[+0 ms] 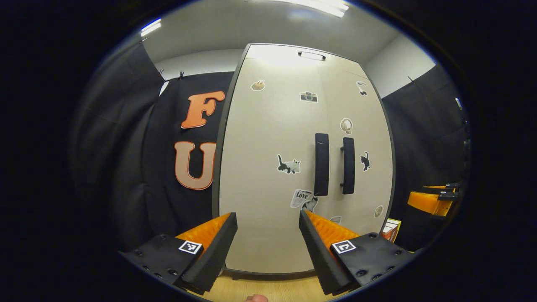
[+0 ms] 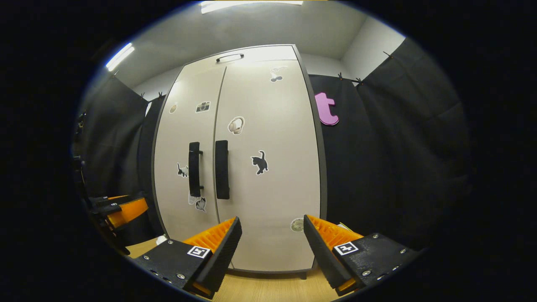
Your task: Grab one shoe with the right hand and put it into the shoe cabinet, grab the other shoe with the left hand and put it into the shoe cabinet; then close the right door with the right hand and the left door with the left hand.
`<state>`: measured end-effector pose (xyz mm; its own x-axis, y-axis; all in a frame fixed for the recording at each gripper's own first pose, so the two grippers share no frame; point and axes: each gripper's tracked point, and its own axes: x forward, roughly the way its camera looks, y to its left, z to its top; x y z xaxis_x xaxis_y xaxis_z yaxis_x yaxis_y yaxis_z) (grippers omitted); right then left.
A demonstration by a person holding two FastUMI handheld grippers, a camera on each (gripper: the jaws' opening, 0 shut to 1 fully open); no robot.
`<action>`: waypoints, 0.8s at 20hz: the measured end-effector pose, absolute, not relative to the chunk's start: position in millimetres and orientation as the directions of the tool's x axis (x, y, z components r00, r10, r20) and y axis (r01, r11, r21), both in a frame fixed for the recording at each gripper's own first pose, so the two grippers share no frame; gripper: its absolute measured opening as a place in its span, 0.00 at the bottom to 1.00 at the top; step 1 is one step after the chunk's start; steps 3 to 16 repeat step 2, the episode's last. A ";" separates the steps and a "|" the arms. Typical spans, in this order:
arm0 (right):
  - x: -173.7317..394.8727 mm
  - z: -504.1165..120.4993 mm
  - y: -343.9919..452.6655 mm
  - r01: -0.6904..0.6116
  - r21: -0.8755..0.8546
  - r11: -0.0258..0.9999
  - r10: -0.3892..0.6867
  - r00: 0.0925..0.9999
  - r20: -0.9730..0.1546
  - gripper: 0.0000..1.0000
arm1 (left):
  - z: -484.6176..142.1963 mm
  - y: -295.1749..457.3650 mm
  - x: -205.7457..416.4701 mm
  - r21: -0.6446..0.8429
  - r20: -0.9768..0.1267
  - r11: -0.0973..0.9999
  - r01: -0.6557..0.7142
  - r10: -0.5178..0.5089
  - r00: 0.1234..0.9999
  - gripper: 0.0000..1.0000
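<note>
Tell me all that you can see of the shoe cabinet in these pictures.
The shoe cabinet is tall, upright, with smooth pale doors in a dark frame. Both doors are shut, meeting at a narrow seam. Two black vertical handles sit either side of the seam. Stickers, among them a black cat and a camera, dot the doors. It stands on the wooden floor before black cloth. Neither gripper touches it.

We read one word: "Love", printed in dark letters on a pale newspaper-style sticker (image 1: 301,197) low on the left door (image 1: 268,167) of the shoe cabinet (image 1: 302,260), just left of that door's handle (image 1: 321,164). Other stickers carry pictures, no legible text.
</note>
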<state>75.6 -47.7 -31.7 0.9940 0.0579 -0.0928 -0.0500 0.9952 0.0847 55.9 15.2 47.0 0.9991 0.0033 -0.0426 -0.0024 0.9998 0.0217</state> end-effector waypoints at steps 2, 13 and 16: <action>75.6 -30.3 -49.4 -0.045 0.081 0.996 0.053 0.995 -0.089 0.92 | 47.1 15.8 55.6 0.025 -0.043 1.000 -0.009 0.010 0.999 0.96; 75.6 -30.3 -49.4 -0.045 0.081 0.996 0.053 0.995 -0.089 0.92 | 47.1 15.8 55.6 0.025 -0.043 1.000 -0.009 0.010 0.999 0.96; 75.6 -30.3 -49.4 -0.045 0.081 0.996 0.053 0.995 -0.089 0.92 | 47.1 15.8 55.6 0.025 -0.043 1.000 -0.009 0.010 0.999 0.96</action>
